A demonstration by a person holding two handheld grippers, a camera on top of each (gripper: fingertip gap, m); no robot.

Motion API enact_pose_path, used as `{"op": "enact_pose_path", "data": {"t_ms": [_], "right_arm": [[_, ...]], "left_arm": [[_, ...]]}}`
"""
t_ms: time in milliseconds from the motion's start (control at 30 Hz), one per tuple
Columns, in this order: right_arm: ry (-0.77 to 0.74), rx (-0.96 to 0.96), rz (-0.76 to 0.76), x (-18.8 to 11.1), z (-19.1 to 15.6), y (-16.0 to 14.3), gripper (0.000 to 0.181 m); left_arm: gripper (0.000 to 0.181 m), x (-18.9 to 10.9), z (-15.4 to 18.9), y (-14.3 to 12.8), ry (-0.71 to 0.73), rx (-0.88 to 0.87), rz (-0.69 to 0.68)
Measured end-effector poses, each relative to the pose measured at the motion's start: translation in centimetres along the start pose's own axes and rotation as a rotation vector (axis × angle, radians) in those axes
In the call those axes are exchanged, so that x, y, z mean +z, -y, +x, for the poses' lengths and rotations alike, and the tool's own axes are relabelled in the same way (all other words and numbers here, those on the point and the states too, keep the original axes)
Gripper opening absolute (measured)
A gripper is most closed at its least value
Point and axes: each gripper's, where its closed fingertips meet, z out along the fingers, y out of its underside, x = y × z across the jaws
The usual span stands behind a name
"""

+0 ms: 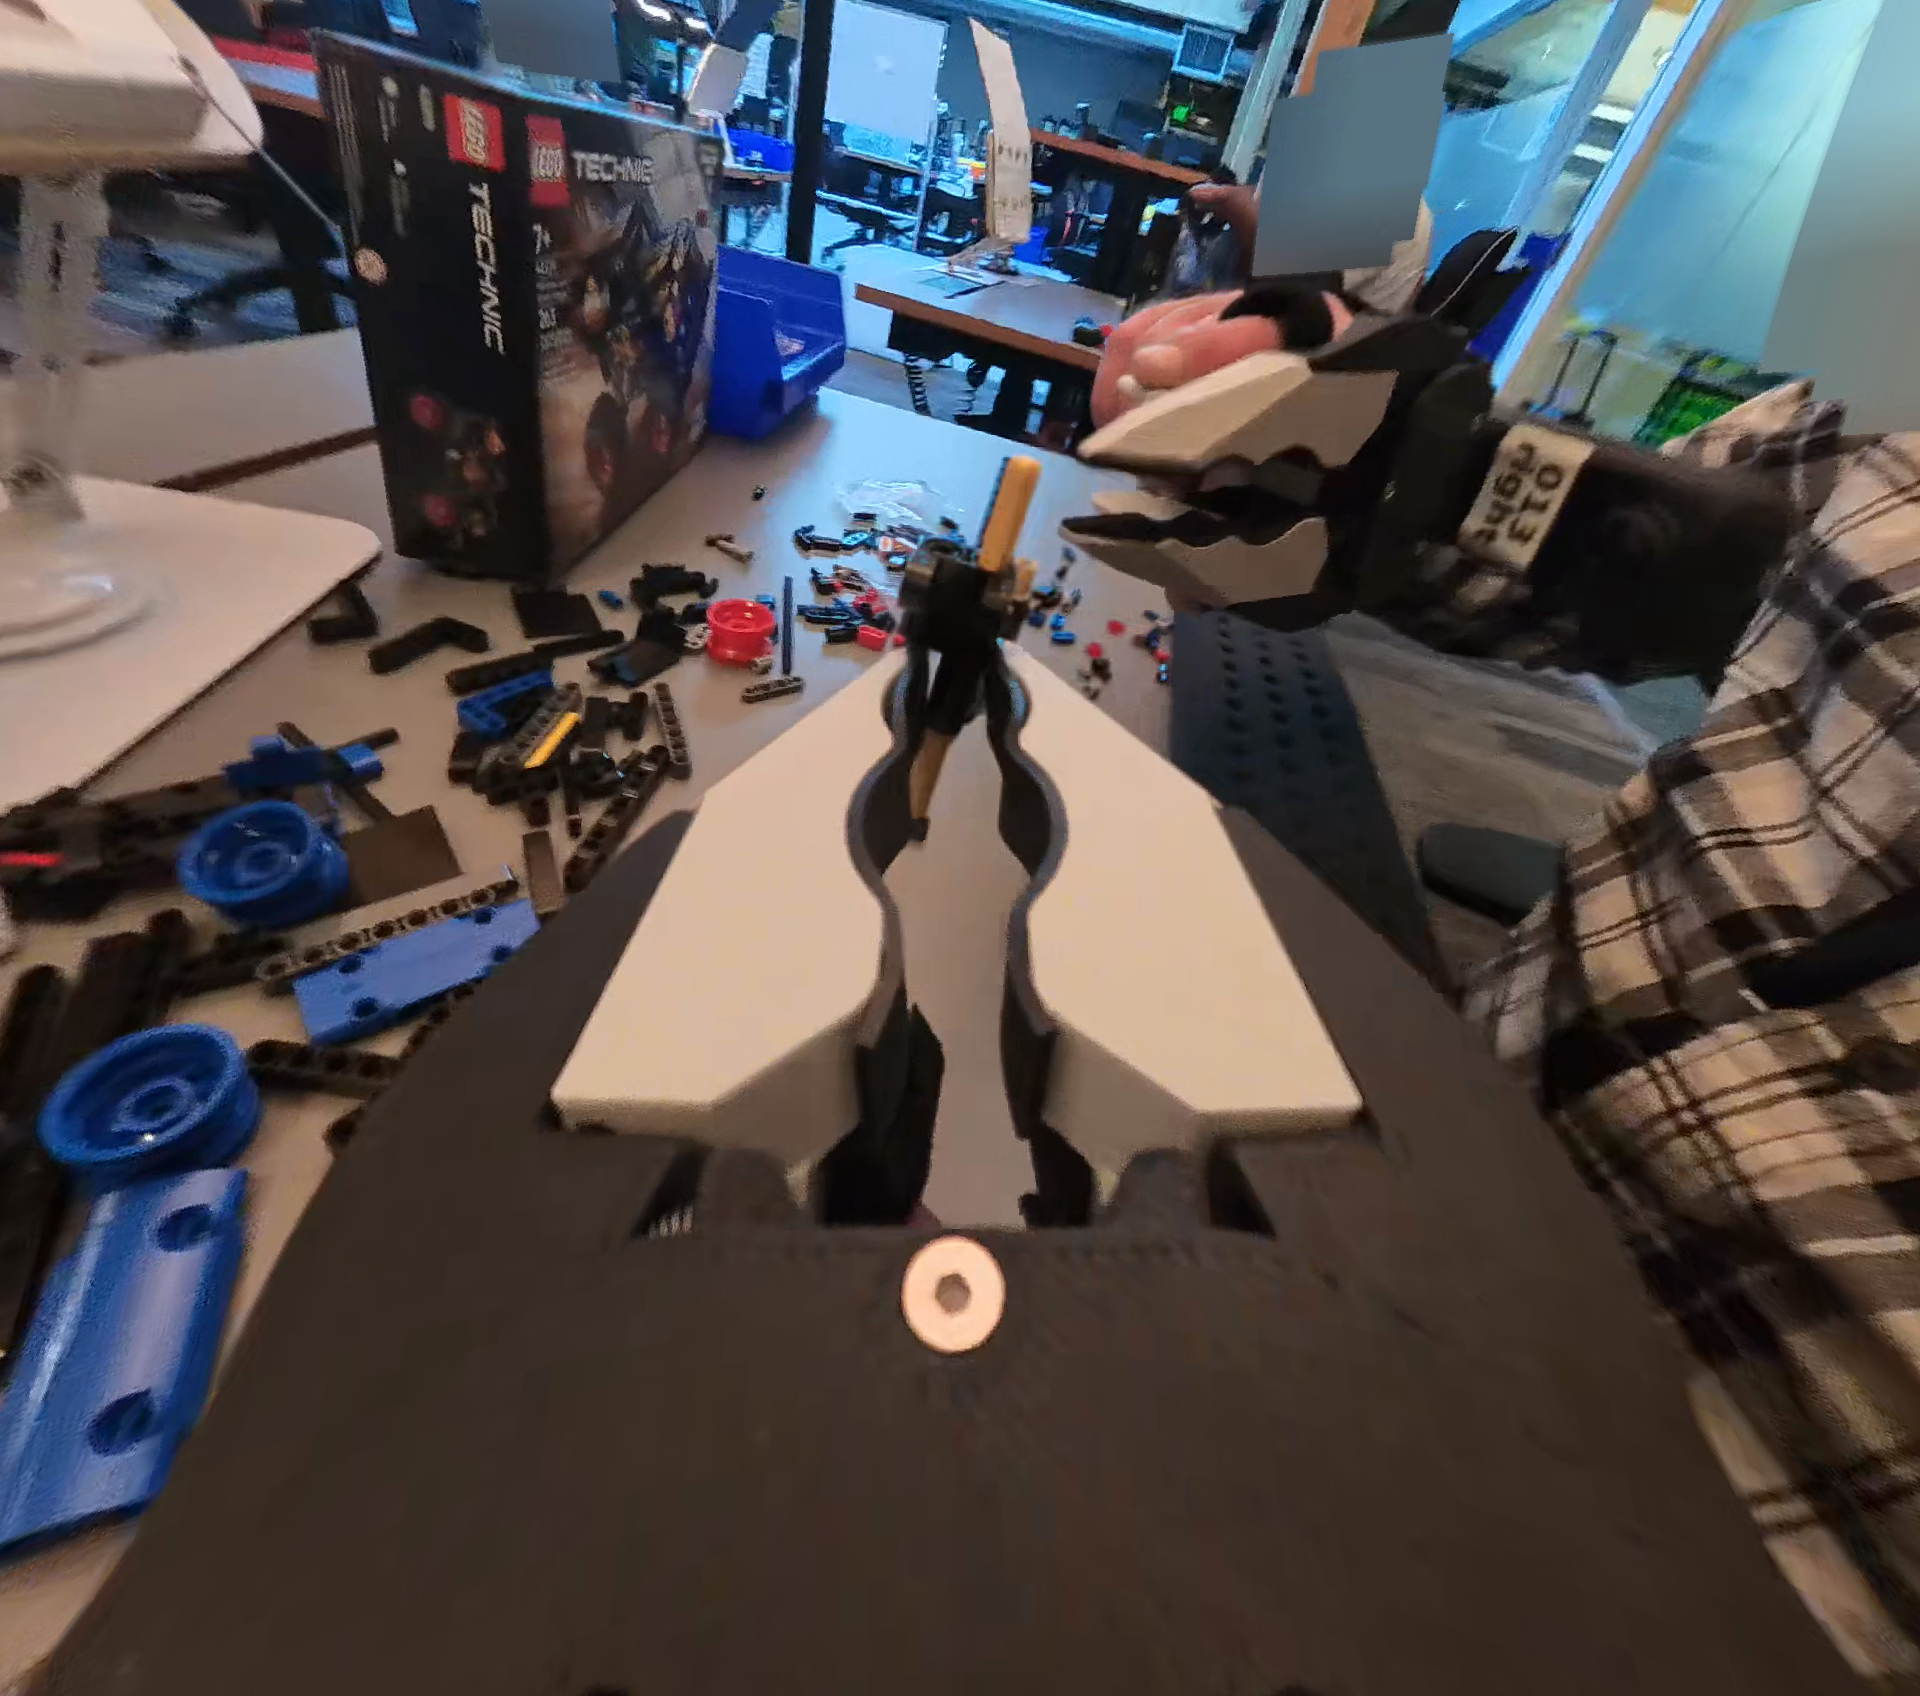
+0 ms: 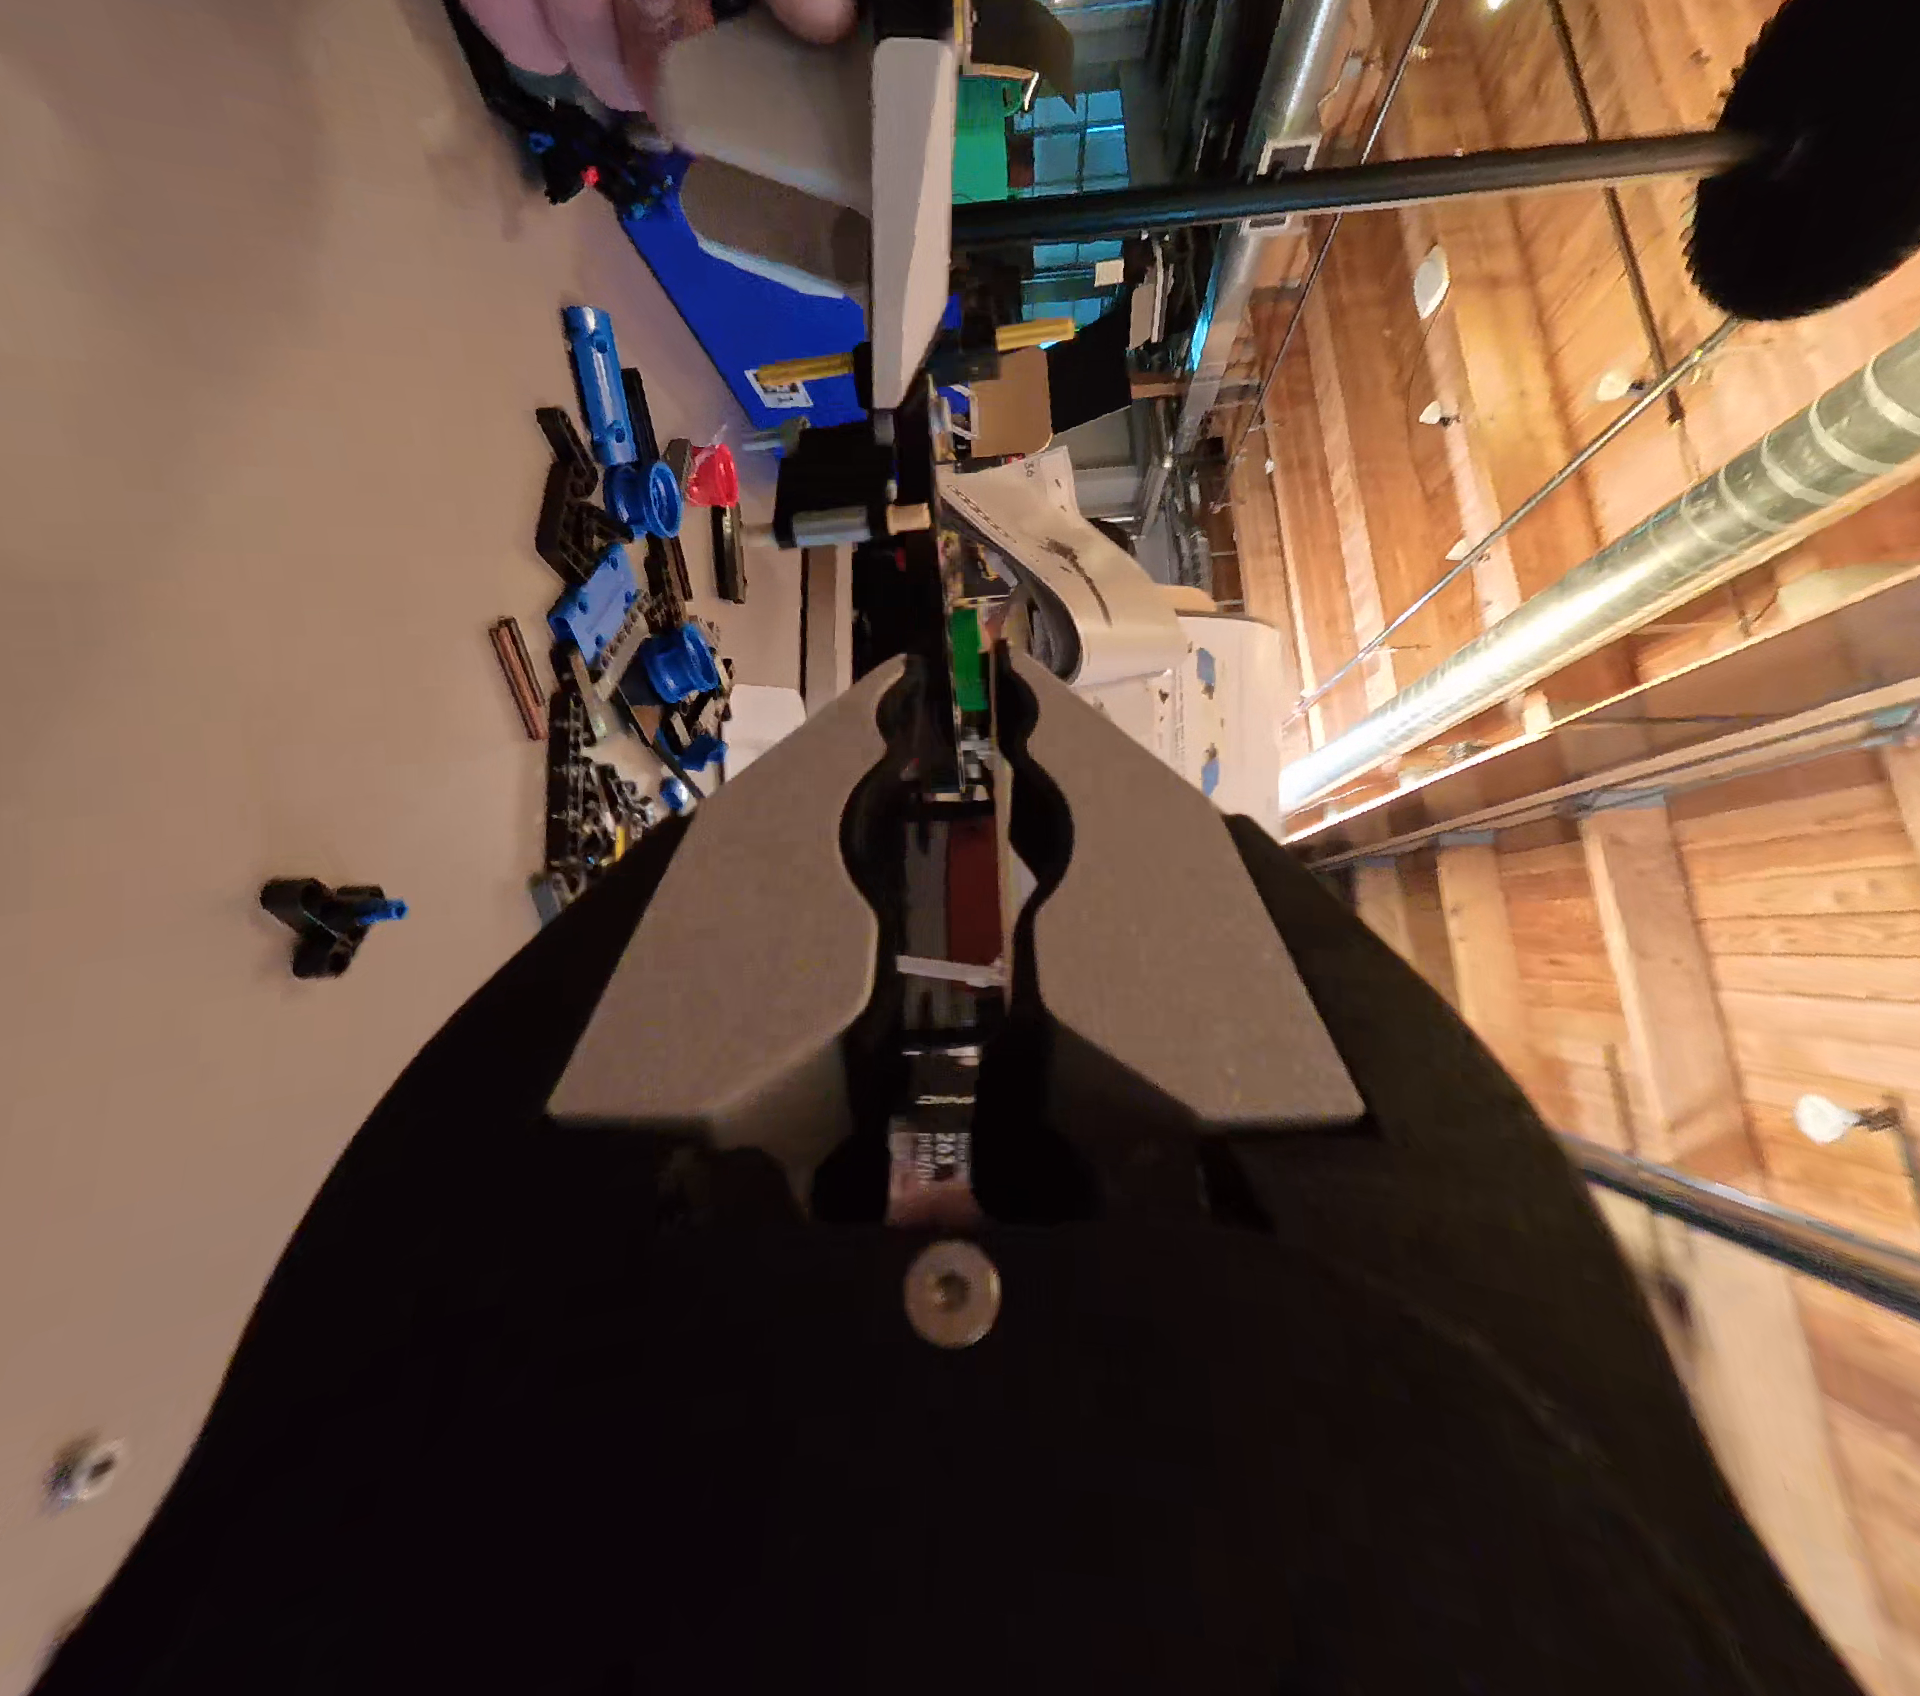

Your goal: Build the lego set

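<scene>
At far left in the left wrist view we see loose blue wheels (image 1: 260, 862) and black beams (image 1: 613, 799) scattered on the grey table (image 1: 312, 420), and behind them a dark product box (image 1: 530, 306) standing upright, printed with red logos and white lettering. In the centre our left gripper (image 1: 951, 670) is closed down to a narrow gap on a small black lego assembly (image 1: 961, 581), pinching it at the fingertips above the table. A yellow axle (image 1: 1006, 519) runs through that assembly with its long axis nearly upright, leaning slightly right at the top and poking down between the fingers. To the right our right gripper (image 1: 1086, 493) lies sideways, tips pointing left toward the axle, its fingers a small way apart; we cannot tell whether it holds anything. It wears a white label with dark writing on its body (image 1: 1522, 493), and a plaid sleeve (image 1: 1704, 971) sits behind it. In the right wrist view the same assembly (image 2: 831, 493) appears ahead of the right gripper (image 2: 951, 690).
</scene>
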Motion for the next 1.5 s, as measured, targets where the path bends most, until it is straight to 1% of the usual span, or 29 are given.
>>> {"op": "enact_pose_path", "data": {"t_ms": [33, 67, 133, 233, 300, 367, 433, 500, 633, 700, 767, 867, 967, 1033, 1067, 1133, 1233, 1367, 1500], "right_arm": [[0.001, 0.052, -0.001, 0.0, 0.2, -0.1, 0.018], [0.006, 0.097, -0.012, 0.0, 0.3, -0.3, 0.02], [0.023, 0.13, -0.049, 0.3, 0.2, -1.0, 0.027], [0.039, 0.207, -0.053, 0.6, 0.2, -0.9, 0.029], [0.028, 0.276, -0.057, 0.7, 0.8, -0.7, 0.02], [0.039, 0.33, -0.03, 0.5, 0.9, 0.2, 0.001], [0.124, 0.446, -0.028, 0.8, -0.1, 0.7, 0.0], [0.158, 0.558, -0.066, 1.5, -0.6, 0.2, 0.007], [0.203, 0.641, -0.016, 2.2, -1.0, 1.7, 0.008], [0.233, 0.645, 0.017, 2.3, -1.2, 2.6, 0.013], [0.248, 0.627, 0.022, 2.5, -1.3, 2.8, 0.014], [0.251, 0.651, 0.0, 2.8, -1.1, 2.3, 0.014], [0.206, 0.679, 0.028, 2.6, 0.3, 2.1, 0.013], [0.142, 0.653, 0.004, 2.7, 1.5, 1.1, 0.014], [0.109, 0.629, -0.012, 2.8, 2.0, 0.6, 0.018], [0.099, 0.588, -0.061, 3.1, 2.1, -0.5, 0.025], [0.086, 0.525, -0.11, 3.8, 1.7, -1.7, 0.027], [0.086, 0.429, -0.125, 4.6, 0.9, -1.5, 0.007], [0.057, 0.389, -0.123, 4.7, 1.0, -1.3, 0.006]], "left_arm": [[0.009, 0.0, 0.2, 0.1, 0.002, 0.024, 0.003], [0.008, 0.1, 0.4, 0.4, -0.001, 0.037, 0.019], [0.008, 0.2, 0.3, 0.7, 0.016, 0.055, 0.03], [0.008, 0.4, 0.3, 0.7, 0.048, 0.116, 0.025], [0.008, 0.5, 0.4, 1.1, 0.07, 0.153, 0.037], [0.008, 0.4, 0.3, 1.6, 0.095, 0.17, 0.065], [0.008, 0.6, 0.5, 1.8, 0.095, 0.191, 0.072], [0.008, 0.8, 0.5, 1.6, 0.109, 0.225, 0.058], [0.007, 0.6, 0.0, 1.8, 0.137, 0.236, 0.067], [0.007, 0.2, -0.2, 1.9, 0.13, 0.215, 0.081], [0.006, 0.0, -0.4, 1.7, 0.138, 0.209, 0.084], [0.006, -0.1, -0.7, 1.8, 0.153, 0.205, 0.093], [0.006, -0.2, -0.8, 1.9, 0.154, 0.195, 0.11], [0.006, -0.2, -0.8, 1.7, 0.159, 0.215, 0.098], [0.006, -0.2, -0.8, 1.7, 0.159, 0.224, 0.095], [0.006, -0.1, -0.7, 1.7, 0.15, 0.224, 0.097], [0.006, -0.1, -0.5, 1.7, 0.141, 0.224, 0.1], [0.006, -0.2, -0.7, 1.8, 0.147, 0.213, 0.113], [0.007, -0.5, -0.8, 2.0, 0.139, 0.199, 0.129]]}}
